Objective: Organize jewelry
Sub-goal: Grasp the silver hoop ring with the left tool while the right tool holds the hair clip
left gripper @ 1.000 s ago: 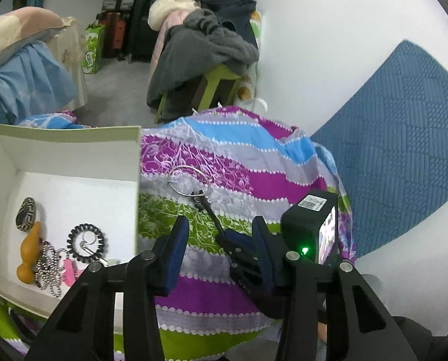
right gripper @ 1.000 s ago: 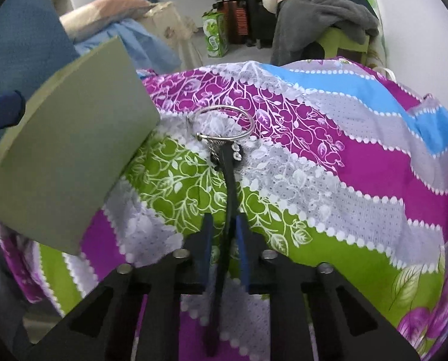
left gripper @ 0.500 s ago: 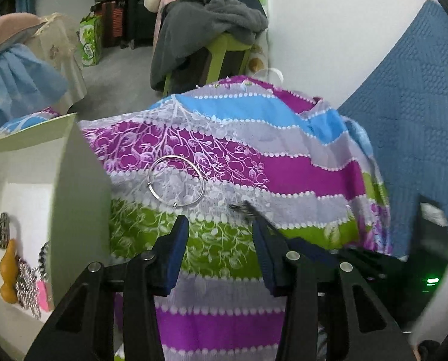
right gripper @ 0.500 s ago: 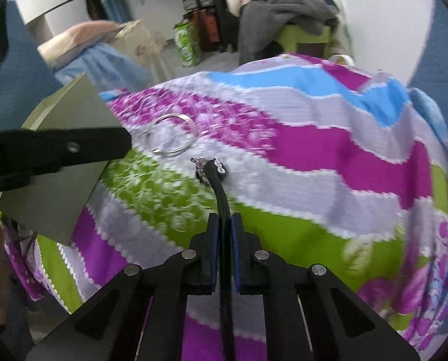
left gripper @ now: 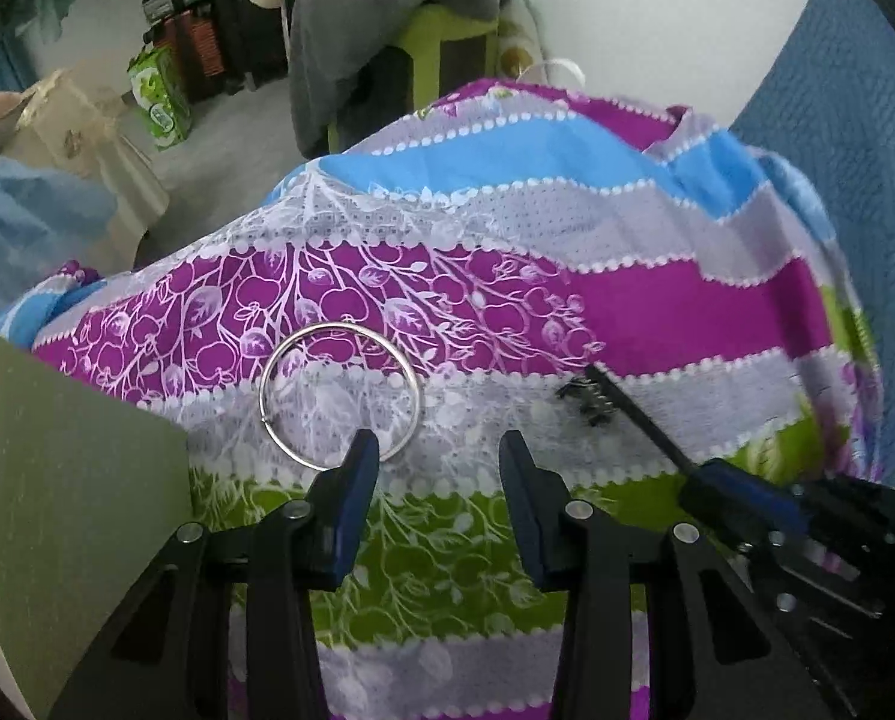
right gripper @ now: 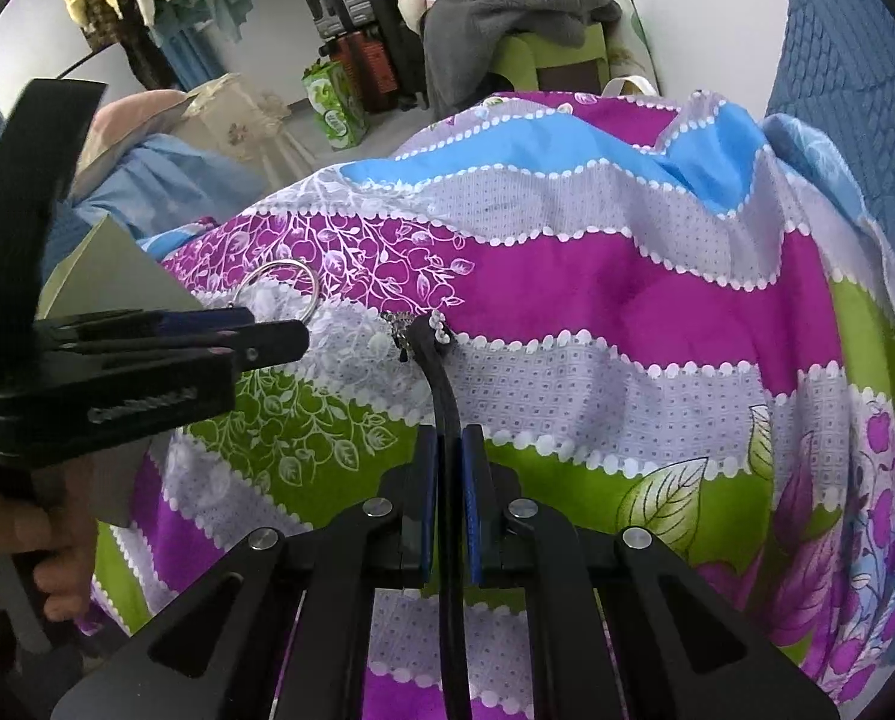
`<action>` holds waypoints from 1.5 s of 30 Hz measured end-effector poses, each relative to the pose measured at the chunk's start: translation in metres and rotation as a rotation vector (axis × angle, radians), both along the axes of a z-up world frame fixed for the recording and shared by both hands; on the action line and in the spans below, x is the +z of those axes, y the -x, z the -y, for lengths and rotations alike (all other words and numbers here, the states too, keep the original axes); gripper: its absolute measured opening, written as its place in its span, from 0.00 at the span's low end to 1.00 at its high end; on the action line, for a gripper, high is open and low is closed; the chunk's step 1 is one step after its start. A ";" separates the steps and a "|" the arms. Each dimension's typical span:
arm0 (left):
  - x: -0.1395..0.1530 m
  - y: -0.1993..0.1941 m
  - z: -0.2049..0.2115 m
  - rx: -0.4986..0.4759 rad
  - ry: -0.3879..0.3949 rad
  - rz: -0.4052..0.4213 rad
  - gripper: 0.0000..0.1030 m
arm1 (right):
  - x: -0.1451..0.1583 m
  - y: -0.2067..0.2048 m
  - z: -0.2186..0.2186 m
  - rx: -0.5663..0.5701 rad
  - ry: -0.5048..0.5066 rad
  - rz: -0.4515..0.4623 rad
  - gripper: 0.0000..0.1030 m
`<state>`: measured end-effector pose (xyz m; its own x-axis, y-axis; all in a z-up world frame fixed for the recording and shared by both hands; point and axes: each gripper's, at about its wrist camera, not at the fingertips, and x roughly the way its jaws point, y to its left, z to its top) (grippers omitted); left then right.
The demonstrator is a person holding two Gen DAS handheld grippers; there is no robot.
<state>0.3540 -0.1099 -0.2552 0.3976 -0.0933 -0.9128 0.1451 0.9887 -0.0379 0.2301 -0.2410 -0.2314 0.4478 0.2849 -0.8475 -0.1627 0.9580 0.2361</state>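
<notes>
The right gripper (right gripper: 447, 510) is clamped on a thin black strap (right gripper: 444, 396), its blue pads pressed against both sides. The strap arcs forward to a small sparkly charm (right gripper: 414, 327) at its tip, which is at the grey band of the patterned bedsheet (right gripper: 627, 294); whether it touches the cloth cannot be told. The left gripper (left gripper: 438, 495) has its fingers spread apart, holding nothing, and hovers low over the sheet. Its left fingertip (left gripper: 360, 462) overlaps the near edge of a silver bangle (left gripper: 340, 397) that lies flat on the fabric. To the left stands the green outer wall of a box (left gripper: 69, 516). A chair heaped with grey clothing (left gripper: 387, 6) sits beyond.
</notes>
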 end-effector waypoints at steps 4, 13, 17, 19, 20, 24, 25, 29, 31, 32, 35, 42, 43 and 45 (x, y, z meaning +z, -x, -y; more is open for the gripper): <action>-0.006 -0.006 0.000 -0.015 -0.021 -0.009 0.21 | -0.003 -0.001 0.001 -0.002 -0.015 -0.013 0.06; -0.014 -0.015 0.006 -0.063 -0.071 -0.058 0.22 | -0.006 -0.001 0.000 0.008 -0.021 -0.023 0.06; -0.011 -0.015 0.007 -0.087 -0.087 -0.054 0.18 | -0.007 0.000 0.000 0.013 -0.019 -0.028 0.06; -0.010 -0.014 0.007 -0.086 -0.076 -0.048 0.04 | -0.007 0.001 -0.001 0.016 -0.017 -0.031 0.06; -0.009 -0.013 0.006 -0.078 -0.069 -0.049 0.03 | -0.007 0.001 -0.002 0.018 -0.015 -0.032 0.06; -0.004 -0.005 0.005 -0.070 -0.055 -0.046 0.01 | -0.006 0.003 -0.004 0.030 -0.012 -0.032 0.06; -0.001 0.000 0.004 -0.062 -0.040 -0.046 0.01 | -0.006 0.004 -0.005 0.033 -0.016 -0.033 0.06; 0.011 0.021 -0.002 -0.029 0.027 -0.038 0.01 | -0.008 0.008 -0.007 0.035 -0.038 -0.051 0.06; 0.013 0.033 -0.003 -0.015 0.062 -0.035 0.01 | -0.009 0.011 -0.008 0.037 -0.040 -0.063 0.06; 0.015 0.040 -0.004 -0.008 0.087 -0.032 0.01 | -0.009 0.013 -0.008 0.037 -0.042 -0.069 0.06; 0.023 0.063 -0.005 0.002 0.131 -0.019 0.01 | -0.009 0.023 -0.008 0.035 -0.040 -0.087 0.06; 0.032 0.105 -0.007 0.025 0.249 -0.011 0.01 | -0.011 0.047 -0.013 0.027 -0.002 -0.150 0.06; 0.030 0.106 -0.010 0.028 0.261 -0.012 0.00 | -0.011 0.049 -0.014 0.030 0.015 -0.146 0.08; 0.031 0.113 -0.013 0.035 0.272 -0.003 0.00 | -0.010 0.049 -0.015 0.041 0.027 -0.130 0.18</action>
